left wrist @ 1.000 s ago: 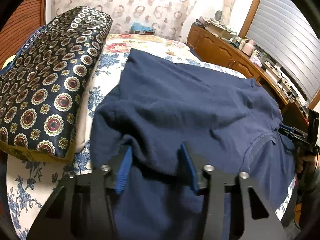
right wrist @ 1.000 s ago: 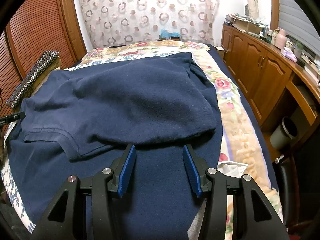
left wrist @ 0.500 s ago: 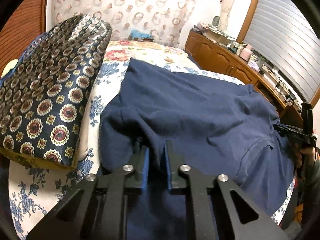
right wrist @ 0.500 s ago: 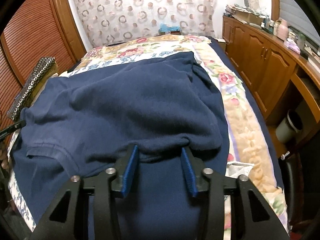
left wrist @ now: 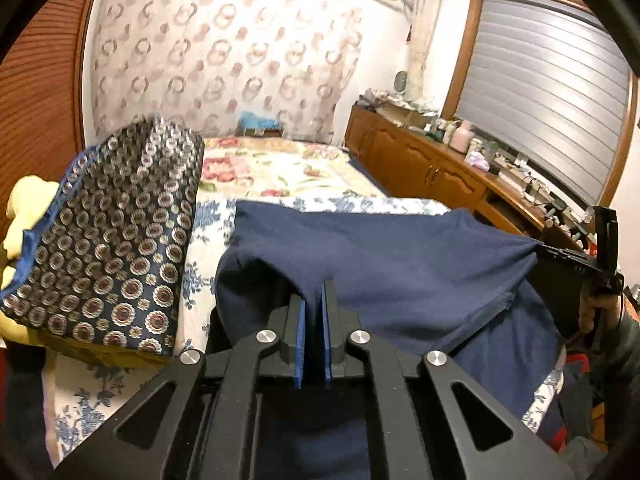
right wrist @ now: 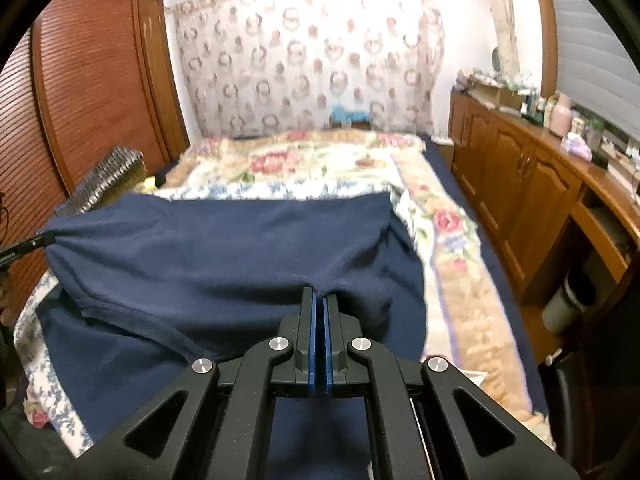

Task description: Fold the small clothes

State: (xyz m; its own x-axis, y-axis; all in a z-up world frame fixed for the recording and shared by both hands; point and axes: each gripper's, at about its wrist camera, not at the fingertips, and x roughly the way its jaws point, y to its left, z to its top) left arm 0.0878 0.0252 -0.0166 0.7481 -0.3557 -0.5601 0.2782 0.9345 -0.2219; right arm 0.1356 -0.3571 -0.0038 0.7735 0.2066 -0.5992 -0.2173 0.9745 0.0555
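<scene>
Pinching near edge of navy blue knit garment (left wrist: pixel 400 264) on floral bedspread (right wrist: pixel 452 220) — left gripper (left wrist: pixel 313 296) and right gripper (right wrist: pixel 319 298) both clamped on cloth. We lift evenly, keep edge taut — fold flat, corners matched.

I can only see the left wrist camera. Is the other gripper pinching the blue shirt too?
Observer: Yes. In the right wrist view the right gripper is shut on the shirt; its jaws have just been closing, and a fold is squeezed between the blue pads.
Operator: What's next to the shirt over there?
Observer: The blanket. Its beige border with roses runs down that side of the bed, uncovered.
Operator: Is anything hiding under the desk?
Observer: A grey round bin stands in the opening under it.
</scene>
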